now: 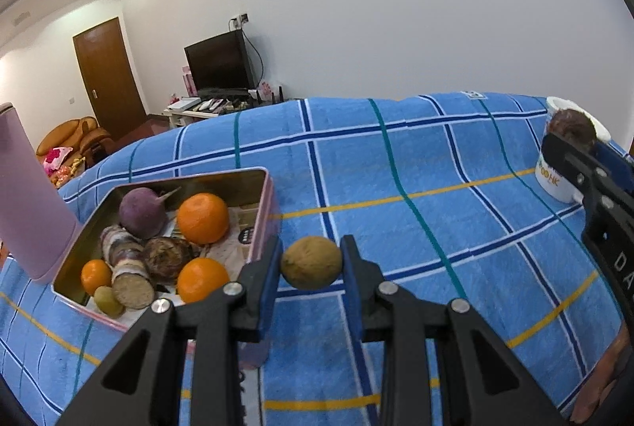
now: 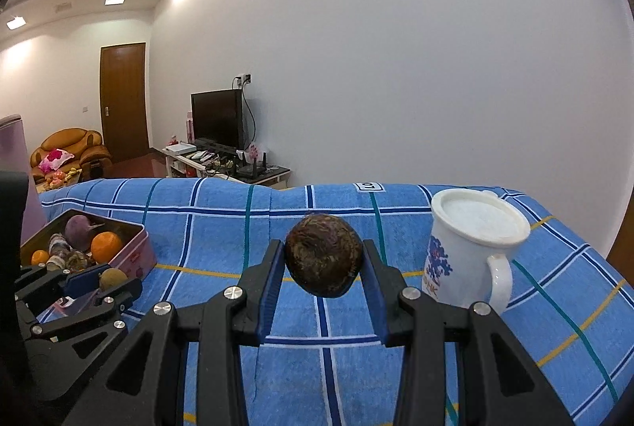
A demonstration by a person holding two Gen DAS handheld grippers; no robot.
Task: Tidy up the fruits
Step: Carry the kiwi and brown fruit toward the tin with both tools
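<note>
Now both tongs hold fruit above a blue checked bed.

Left tongs are clenched on a tan round fruit, lifted just beside the open tin of oranges and other produce, likely about to go in. Right tongs grip a dark hairy fruit, raised off the bed near a white mug, well apart from the tin.
</note>
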